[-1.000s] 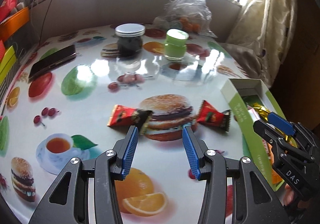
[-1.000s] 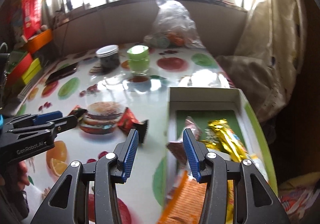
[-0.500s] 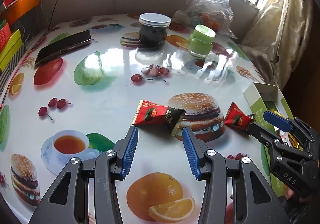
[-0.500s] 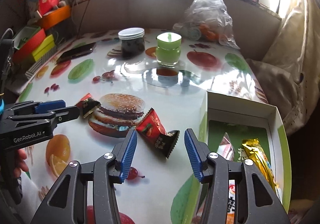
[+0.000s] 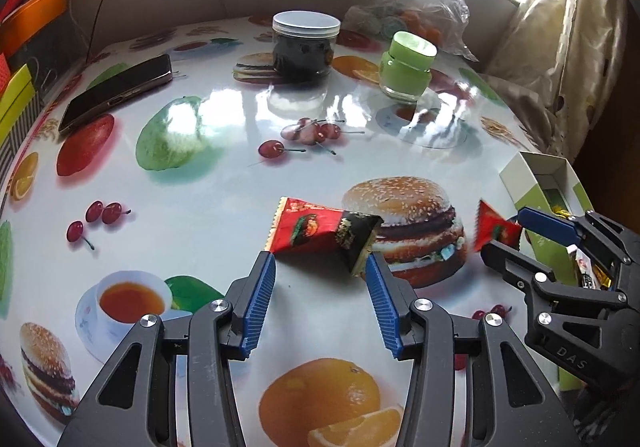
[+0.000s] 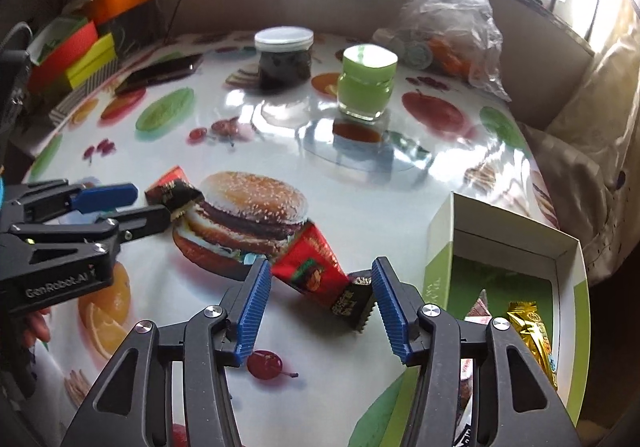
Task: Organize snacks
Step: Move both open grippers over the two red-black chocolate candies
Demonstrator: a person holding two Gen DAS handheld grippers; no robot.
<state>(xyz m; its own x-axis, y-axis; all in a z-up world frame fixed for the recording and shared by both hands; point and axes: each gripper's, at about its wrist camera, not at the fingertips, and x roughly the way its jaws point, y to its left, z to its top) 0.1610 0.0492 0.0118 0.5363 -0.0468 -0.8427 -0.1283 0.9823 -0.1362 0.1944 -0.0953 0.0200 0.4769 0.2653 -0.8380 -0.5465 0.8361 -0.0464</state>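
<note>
Left wrist view: red snack packet (image 5: 320, 233) w/ a black, gold-printed end lies flat on the tabletop (image 5: 224, 183), crimped zigzag edges, a dark round sweet pictured on the red part. It sits just ahead of the left gripper (image 5: 320, 267), tips either side of its near edge, jaws abt half apart, pads not pressing it, nothing held. Black end overlaps the printed burger.

Right wrist view: second red packet (image 6: 316, 267), same red body + black end, lies tilted betw the tips of the right gripper (image 6: 320, 271). Jaws have just been opening and stand wide; packet betw them but not clamped. The right pad is v. close to the black end; contact can't be told.

Green-and-white box (image 6: 440, 267) stands just right of that packet, open top, gold wrapper (image 6: 532, 331) + other packets inside; near wall is the only edge close to the gripper.

Further back, well apart: dark jar (image 5: 304, 47) w/ pale lid, green jar (image 5: 406, 71), phone (image 5: 116, 95) at left, clear plastic bag (image 5: 420, 3) by the wall. Mid-table betw packets and jars is open glossy surface. Table edge curves off at right near the curtain (image 5: 560, 47).
</note>
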